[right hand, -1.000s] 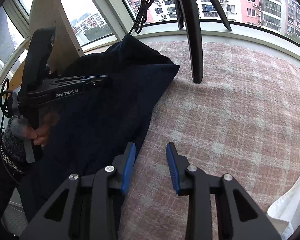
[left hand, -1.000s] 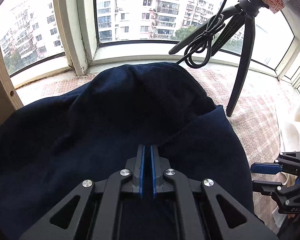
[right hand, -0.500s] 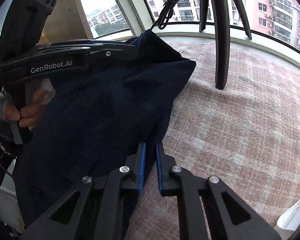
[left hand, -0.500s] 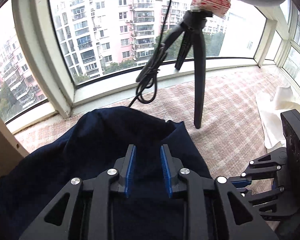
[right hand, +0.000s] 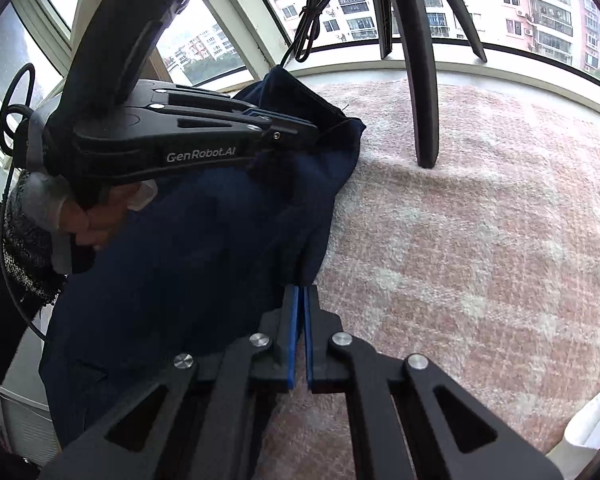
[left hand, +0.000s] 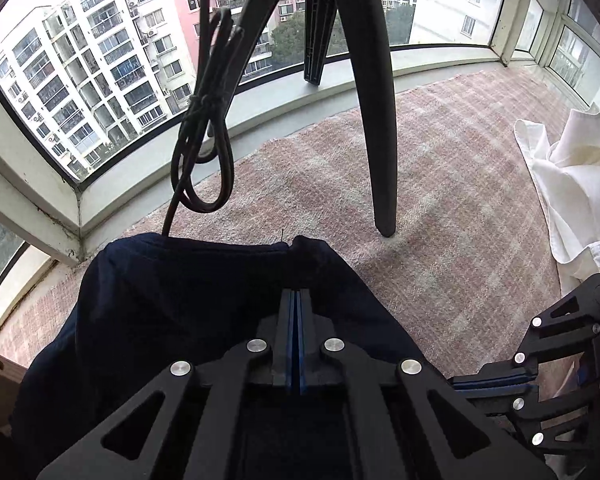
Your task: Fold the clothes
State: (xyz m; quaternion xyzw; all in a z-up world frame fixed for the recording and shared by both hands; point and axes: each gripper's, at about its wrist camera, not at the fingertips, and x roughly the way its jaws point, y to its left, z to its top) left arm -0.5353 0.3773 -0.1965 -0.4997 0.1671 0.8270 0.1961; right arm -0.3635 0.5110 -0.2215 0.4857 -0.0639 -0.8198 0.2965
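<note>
Navy garment [right hand: 204, 240] bunched, pinched by both grippers' fingers [left hand: 291, 312]

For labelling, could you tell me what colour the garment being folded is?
Dark navy blue garment, plain, clearest in the right wrist view.

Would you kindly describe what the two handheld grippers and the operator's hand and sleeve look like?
Both the left gripper and right gripper are matte black linkages with silver rivets and blue finger pads. The left one carries white "GenRobot.AI" lettering. The hand shows a speckled black-and-white knit sleeve; a black cable loops behind.
</note>
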